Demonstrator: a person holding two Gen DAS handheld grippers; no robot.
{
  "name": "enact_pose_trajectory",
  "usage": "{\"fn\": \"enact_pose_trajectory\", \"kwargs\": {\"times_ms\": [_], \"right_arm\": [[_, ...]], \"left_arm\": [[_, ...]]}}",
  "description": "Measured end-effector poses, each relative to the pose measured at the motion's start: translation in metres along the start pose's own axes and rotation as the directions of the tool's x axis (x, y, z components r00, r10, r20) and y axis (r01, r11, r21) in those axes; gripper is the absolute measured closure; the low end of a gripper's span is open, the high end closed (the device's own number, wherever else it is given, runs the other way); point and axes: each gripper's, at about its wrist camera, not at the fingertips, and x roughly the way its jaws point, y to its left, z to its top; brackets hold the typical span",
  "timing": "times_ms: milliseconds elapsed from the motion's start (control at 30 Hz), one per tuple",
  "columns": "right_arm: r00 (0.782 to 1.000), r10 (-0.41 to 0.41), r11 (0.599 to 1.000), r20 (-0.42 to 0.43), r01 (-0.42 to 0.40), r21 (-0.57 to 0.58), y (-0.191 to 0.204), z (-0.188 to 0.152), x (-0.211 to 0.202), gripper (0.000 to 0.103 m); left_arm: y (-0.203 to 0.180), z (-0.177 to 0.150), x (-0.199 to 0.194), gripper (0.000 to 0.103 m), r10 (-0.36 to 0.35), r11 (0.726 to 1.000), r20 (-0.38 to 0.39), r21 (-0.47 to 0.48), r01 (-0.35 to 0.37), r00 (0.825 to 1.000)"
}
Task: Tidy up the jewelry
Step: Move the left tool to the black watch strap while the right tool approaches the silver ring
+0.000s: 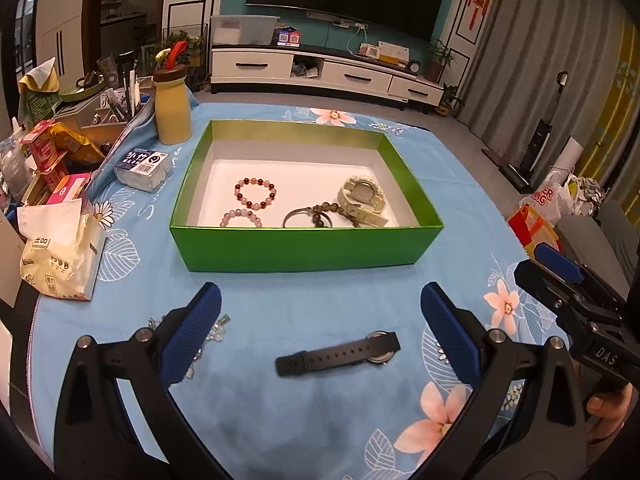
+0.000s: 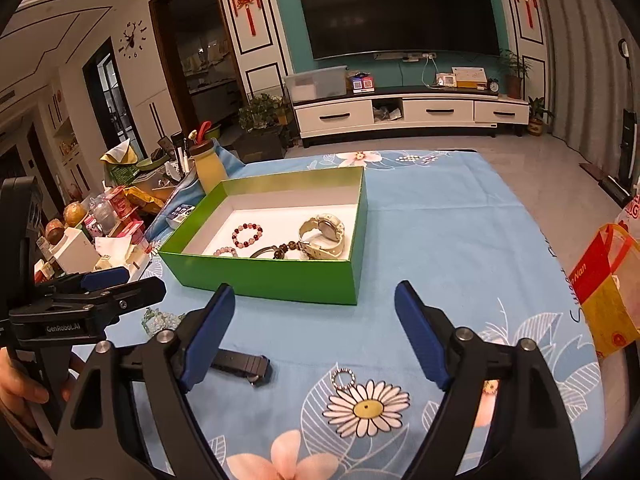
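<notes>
Both tongs, left [image 1: 320,328] and right [image 2: 314,332], are hanging wide open, empty. Ahead, the green box [image 1: 304,246] is holding bracelets and a pale watch [image 1: 362,196]; a black watch [image 1: 340,354], between the left tongs, and a small ring [image 2: 343,379] are still waiting on the counter [image 1: 460,184].

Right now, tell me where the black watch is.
In the left wrist view the black watch lies flat on the blue tablecloth, outside the green box, nearer the camera, between the open left gripper's fingers.

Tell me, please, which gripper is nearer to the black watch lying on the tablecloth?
Left. The black watch lies between the open left gripper's fingers; the right gripper, also open, has only the strap end beside its left finger.
</notes>
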Motion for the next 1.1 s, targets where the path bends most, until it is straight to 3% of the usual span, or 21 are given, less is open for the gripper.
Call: {"fn": "enact_pose_trajectory", "kwargs": {"times_ms": [233,533,800,1100], "right_arm": [[1.000,0.013,1.000,-0.023,-0.012,0.027,-0.004,-0.016,-0.008,0.013],[0.994,0.059,0.995,-0.096,-0.050,0.085,-0.012,-0.047,-0.001,0.012],[0.992,0.031,0.995,-0.125,-0.019,0.094,-0.033,-0.061,-0.001,0.012],[0.989,0.059,0.992,-0.138,-0.043,0.115,-0.049,-0.070,0.007,0.012]], "left_arm": [[-0.013,-0.015,-0.005,0.002,-0.011,1.000,-0.010,0.030,0.011,1.000],[-0.002,-0.038,-0.001,0.002,-0.042,0.999,-0.040,0.021,0.043,0.998],[0.006,-0.051,0.007,0.002,-0.043,0.999,-0.062,0.017,0.044,0.997],[-0.005,-0.062,0.025,0.002,-0.062,0.993,-0.089,0.093,0.070,0.994]]}}
